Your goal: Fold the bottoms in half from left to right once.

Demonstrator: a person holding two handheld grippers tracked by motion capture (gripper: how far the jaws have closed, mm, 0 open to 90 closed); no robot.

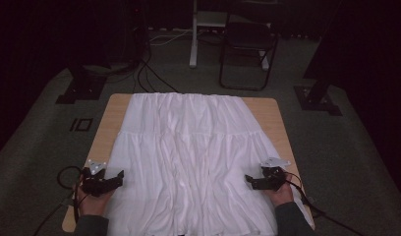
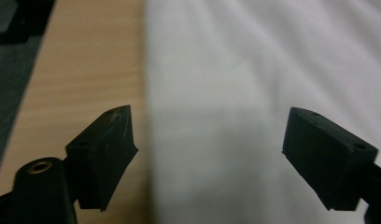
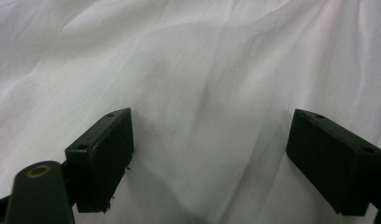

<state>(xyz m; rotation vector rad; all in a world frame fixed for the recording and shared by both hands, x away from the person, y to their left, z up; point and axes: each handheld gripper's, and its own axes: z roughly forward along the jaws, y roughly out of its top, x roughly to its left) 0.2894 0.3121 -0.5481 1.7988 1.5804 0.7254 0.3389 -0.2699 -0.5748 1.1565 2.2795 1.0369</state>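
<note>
A white pleated cloth [image 1: 188, 152] lies spread flat over a light wooden table [image 1: 110, 113] and covers most of it. My left gripper [image 1: 119, 178] is at the cloth's near left edge, pointing right, with its jaws wide apart and nothing between them. In the left gripper view the open gripper [image 2: 210, 112] straddles the cloth's edge [image 2: 249, 70] beside bare wood [image 2: 86, 70]. My right gripper [image 1: 249, 182] hovers over the cloth's near right part, pointing left. In the right gripper view this gripper [image 3: 212, 114] stands open above the wrinkled cloth [image 3: 202, 56].
Bare wood strips run down both sides of the cloth. Behind the table stand a black chair [image 1: 247, 44] and a white post [image 1: 193, 34], with cables [image 1: 144, 73] on the dark carpet. Black stand bases [image 1: 80, 91] [image 1: 316, 98] flank the table's far corners.
</note>
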